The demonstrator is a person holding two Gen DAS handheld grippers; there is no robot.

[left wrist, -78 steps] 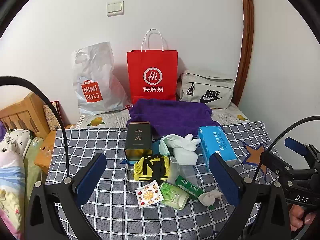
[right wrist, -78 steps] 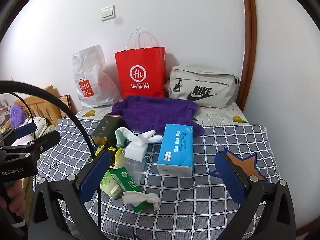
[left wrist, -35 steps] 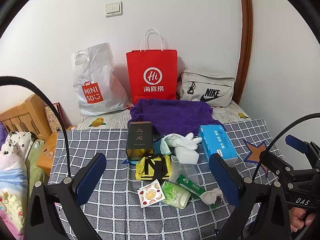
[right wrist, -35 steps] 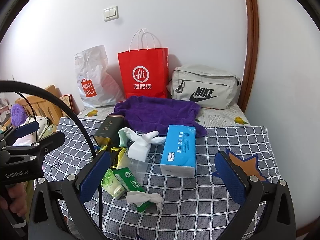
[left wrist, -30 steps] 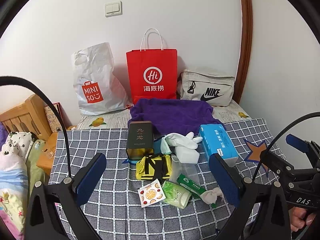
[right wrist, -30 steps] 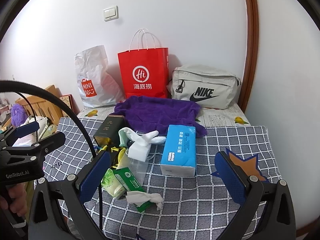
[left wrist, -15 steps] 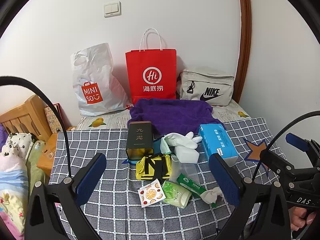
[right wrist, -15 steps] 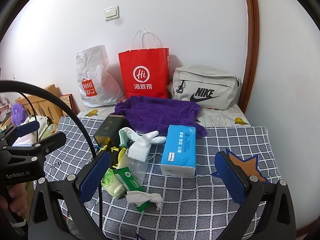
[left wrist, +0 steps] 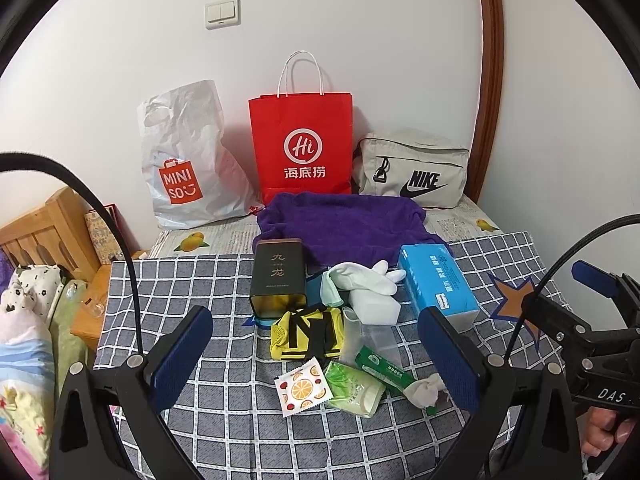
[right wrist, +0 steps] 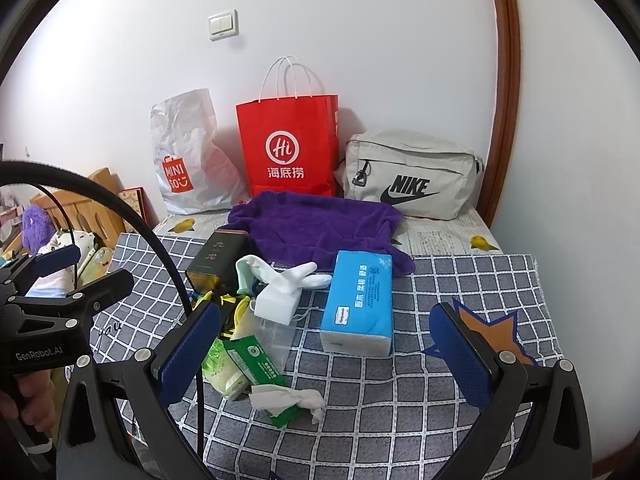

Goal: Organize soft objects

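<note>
Both grippers hovering over the messy table, nothing grabbed

Left gripper [left wrist: 316, 356] and right gripper [right wrist: 328, 356] both have their fingers spread wide and empty. The soft stuff sits ahead of them on the checkered table [right wrist: 460, 280]: white gloves [left wrist: 366, 278], crumpled tissue [right wrist: 288, 398], blue tissue pack [right wrist: 358, 302] and purple towel [left wrist: 344, 224] further back.

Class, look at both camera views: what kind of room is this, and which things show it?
Probably a bedroom at home. A wooden bed frame with patterned bedding stands at the left, shopping bags lean against a plain wall with a light switch, and household bits lie on a checked cloth.
</note>
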